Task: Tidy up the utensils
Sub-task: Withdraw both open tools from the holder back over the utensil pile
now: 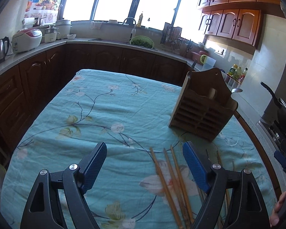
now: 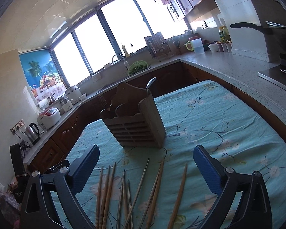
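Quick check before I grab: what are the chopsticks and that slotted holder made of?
Slotted holder: looks like dull, unvarnished brown wood, with cut slots and a scalloped rim. Brown chopsticks: probably wood or bamboo, matte, with turned grooves near the ends. Thin grey chopsticks: likely metal, going by their slim grey look, though the finish is hard to judge.

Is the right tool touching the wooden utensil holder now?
Apart. In the right wrist view, the open right tool sits short of the wooden utensil holder, with bare tablecloth between them.
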`<state>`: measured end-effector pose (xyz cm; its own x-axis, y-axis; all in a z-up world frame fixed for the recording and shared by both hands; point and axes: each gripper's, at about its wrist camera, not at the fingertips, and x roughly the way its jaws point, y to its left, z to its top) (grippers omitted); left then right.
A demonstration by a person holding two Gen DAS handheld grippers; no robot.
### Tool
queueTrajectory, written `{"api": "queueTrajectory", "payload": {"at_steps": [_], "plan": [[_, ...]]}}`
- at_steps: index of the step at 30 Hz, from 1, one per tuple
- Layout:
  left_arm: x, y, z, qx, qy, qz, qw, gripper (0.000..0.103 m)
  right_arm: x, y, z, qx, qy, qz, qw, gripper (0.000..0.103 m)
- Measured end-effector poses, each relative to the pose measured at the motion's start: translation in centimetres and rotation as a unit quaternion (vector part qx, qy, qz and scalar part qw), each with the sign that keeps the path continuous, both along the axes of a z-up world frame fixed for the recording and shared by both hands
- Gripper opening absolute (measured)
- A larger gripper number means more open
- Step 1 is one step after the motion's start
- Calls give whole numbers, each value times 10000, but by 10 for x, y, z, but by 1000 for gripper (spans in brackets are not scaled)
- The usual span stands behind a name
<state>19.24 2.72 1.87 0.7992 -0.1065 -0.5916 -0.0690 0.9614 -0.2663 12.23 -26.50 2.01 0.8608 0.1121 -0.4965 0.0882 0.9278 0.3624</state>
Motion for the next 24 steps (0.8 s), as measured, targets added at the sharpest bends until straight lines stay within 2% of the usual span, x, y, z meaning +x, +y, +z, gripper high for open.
{"api": "queueTrajectory", "payload": {"at_steps": [8, 12, 17, 20, 24], "plan": [[-35, -1, -9, 9, 240, -58, 9997, 82, -33, 9, -24, -150, 313, -58, 9994, 100], [-40, -2, -12, 49, 361, -53, 9993, 82, -35, 11, -35, -196, 495, -32, 9986, 100], [-41, -2, -10, 79, 485, -51, 9988, 82, -35, 13, -37, -284, 494, -48, 9984, 98], [-37, -1, -11, 36, 544, -44, 9985, 81, -32, 14, -41, -329, 557, -40, 9979, 92], [-25, -2, -15, 11, 670, -92, 9977, 80, -22, 11, -48, -298, 762, -38, 9966, 66]]}}
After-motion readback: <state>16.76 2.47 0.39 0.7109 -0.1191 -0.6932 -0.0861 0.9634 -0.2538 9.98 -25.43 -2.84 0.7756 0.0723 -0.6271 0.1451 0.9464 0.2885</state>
